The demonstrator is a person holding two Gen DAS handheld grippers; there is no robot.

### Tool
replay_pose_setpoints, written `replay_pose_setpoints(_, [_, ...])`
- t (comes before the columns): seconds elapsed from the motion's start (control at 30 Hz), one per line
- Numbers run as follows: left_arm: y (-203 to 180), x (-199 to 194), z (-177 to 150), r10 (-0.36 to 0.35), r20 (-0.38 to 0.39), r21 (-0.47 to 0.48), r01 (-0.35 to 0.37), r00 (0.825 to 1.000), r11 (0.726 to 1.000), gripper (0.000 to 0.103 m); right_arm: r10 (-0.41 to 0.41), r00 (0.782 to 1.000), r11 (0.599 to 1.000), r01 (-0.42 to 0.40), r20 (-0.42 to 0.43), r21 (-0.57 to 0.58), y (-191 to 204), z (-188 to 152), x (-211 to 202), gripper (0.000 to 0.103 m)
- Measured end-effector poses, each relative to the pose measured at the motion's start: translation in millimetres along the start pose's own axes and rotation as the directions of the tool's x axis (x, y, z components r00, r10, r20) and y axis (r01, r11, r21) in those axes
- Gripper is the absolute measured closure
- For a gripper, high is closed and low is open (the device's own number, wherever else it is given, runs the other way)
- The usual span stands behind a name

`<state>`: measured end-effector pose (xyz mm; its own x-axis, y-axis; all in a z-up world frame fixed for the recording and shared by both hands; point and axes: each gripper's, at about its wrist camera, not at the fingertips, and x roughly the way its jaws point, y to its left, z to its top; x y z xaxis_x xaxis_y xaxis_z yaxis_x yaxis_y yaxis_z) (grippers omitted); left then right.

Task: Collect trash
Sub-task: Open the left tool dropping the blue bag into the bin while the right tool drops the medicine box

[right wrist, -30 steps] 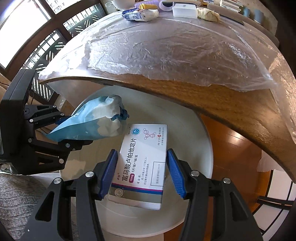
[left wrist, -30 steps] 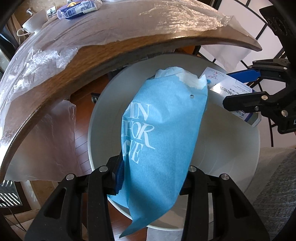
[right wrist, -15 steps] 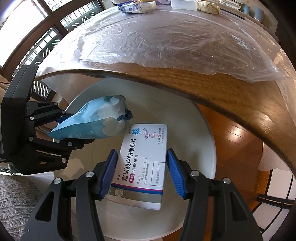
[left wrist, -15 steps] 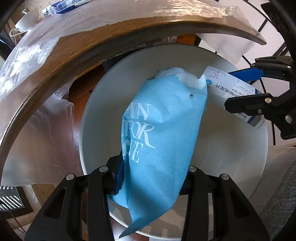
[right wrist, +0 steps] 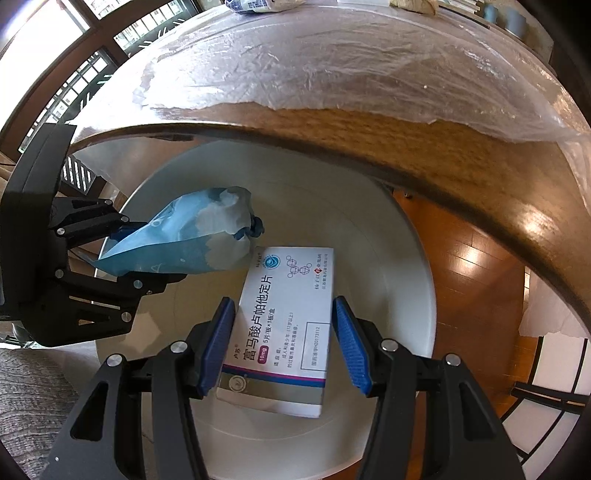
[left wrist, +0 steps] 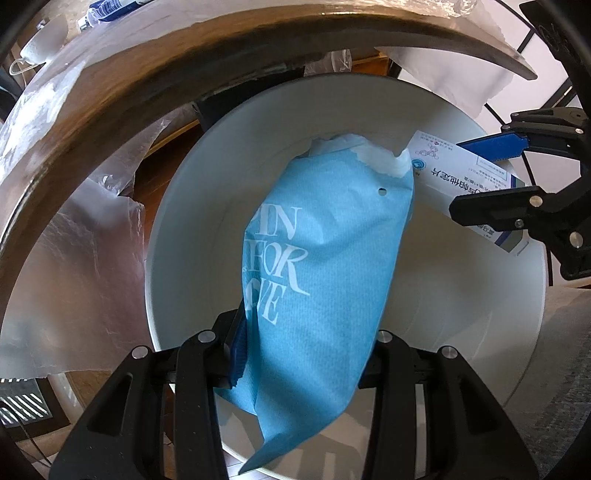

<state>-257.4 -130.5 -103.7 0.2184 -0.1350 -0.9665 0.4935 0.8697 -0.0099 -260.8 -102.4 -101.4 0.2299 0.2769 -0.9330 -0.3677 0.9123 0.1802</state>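
Note:
A blue paper bag (left wrist: 325, 266) with white lettering and a torn white top hangs over the white bin (left wrist: 192, 236), with my left gripper (left wrist: 306, 350) shut on its lower part. The same blue bag (right wrist: 184, 243) shows at the left of the right wrist view, held by the left gripper (right wrist: 147, 251). My right gripper (right wrist: 284, 339) is shut on a white medicine box (right wrist: 288, 317) with a blue and magenta stripe, above the bin's inside (right wrist: 388, 229). In the left wrist view the medicine box (left wrist: 458, 173) and right gripper (left wrist: 480, 173) sit at the right, the box's end touching the bag's top.
A wooden table edge (right wrist: 461, 173) under clear plastic film (right wrist: 332, 66) overhangs the bin's far side. Several packets (right wrist: 258, 4) lie on the far tabletop. Wooden floor (right wrist: 476, 280) shows to the right, a grey woven surface (right wrist: 26, 402) to the left.
Both grippers have sunk toward the bin with their loads; the bin looks larger and the table edge has risen in both views. The grips are unchanged.

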Motion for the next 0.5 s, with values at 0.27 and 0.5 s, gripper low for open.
replay_pose_setpoints(0.27, [-9.8,-3.1,2.0,0.006,0.018,0.034,-0.007,1.000,0.999,0.032,-0.016,1.000,1.000,0.016,0.010,0.019,3.1,-0.8,2.4,0.025])
replay_pose_setpoints(0.5, [-1.6,-7.3,-0.7,0.010,0.032,-0.001,-0.010,0.999,1.000,0.031,-0.021,0.999,0.998,0.019,0.035,0.052,1.5,-1.2,-12.1,0.019])
